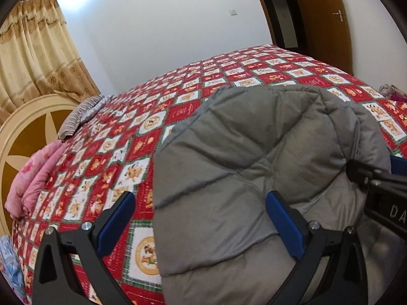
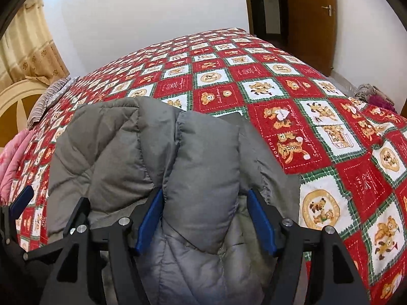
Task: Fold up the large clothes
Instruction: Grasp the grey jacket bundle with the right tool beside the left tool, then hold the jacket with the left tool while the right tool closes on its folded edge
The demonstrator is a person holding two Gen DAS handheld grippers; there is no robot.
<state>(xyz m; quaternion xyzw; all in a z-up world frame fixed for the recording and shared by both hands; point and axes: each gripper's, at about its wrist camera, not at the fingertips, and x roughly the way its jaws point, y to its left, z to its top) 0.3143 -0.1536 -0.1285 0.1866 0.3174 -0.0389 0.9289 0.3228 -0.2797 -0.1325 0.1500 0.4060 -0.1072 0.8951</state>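
A grey quilted jacket (image 1: 254,178) lies bunched on the near part of a bed covered by a red-and-white patchwork bedspread (image 1: 152,117) printed with bears. The padded cloth is heaped in thick folds, its stitched seams crossing the top.

The left tool (image 1: 201,226) has its jaws spread wide — its left blue pad sits over the bedspread, clear of the cloth, while its right pad rests against the jacket's grey surface. The jacket's edge runs between the two pads, and nothing is pinched there: this tool is released.

The right tool (image 2: 206,218) straddles a thick padded fold of the jacket (image 2: 203,167). The fold fills the gap between the two blue pads; the left pad lies along its side, the right pad stands just beside it, and the jaws are parted rather than clamped.

In the right wrist view the left tool's blue pad shows at the left edge, near the jacket's left side.

At the far left of the bed lie a folded pink blanket (image 1: 38,167) and a striped pillow (image 1: 81,114), well apart from the jacket. Beyond them are a cream headboard (image 1: 23,132), beige curtains (image 1: 35,50) and a brown door (image 1: 323,17).
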